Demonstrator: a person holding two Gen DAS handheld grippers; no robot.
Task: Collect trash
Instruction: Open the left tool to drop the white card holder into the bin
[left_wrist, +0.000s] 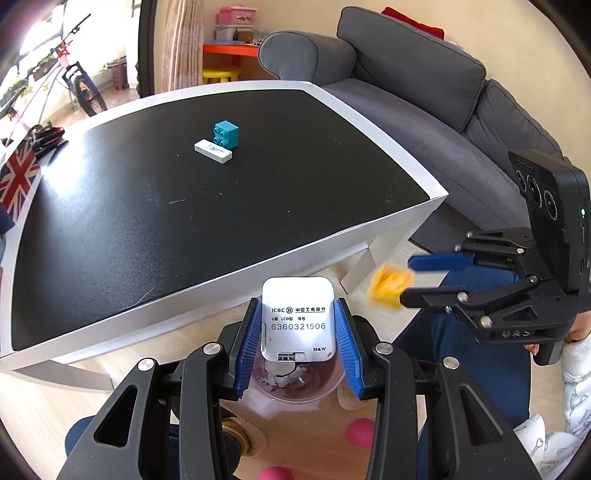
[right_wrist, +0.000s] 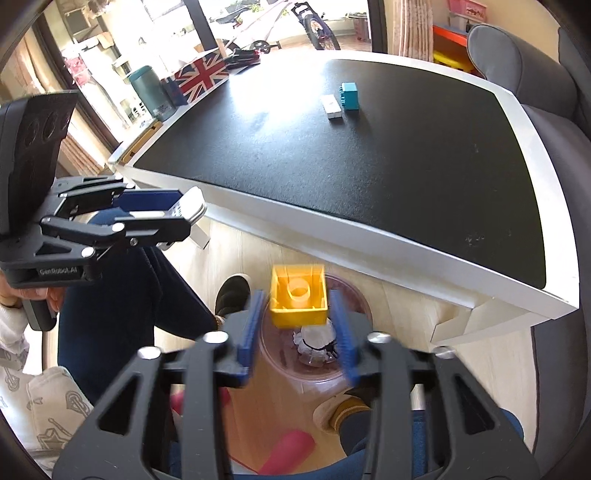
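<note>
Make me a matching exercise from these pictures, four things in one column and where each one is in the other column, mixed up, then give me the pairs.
Things:
1. yellow block
2. white ICBC device
3. teal block
4. bin

Places:
A. on the black tabletop
B. on the floor below both grippers
C. between the right gripper's fingers
D. between the left gripper's fingers

Pairs: 1-C, 2-D, 3-A, 4-B

white card device (left_wrist: 298, 319) – "ICBC", "6360321506", "M&W" | left tongs (right_wrist: 173, 218) body – "GenRobot.AI"

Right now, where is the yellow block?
In the right wrist view, the yellow block sits between the right gripper fingers, above the bin on the floor beside the table.
</note>
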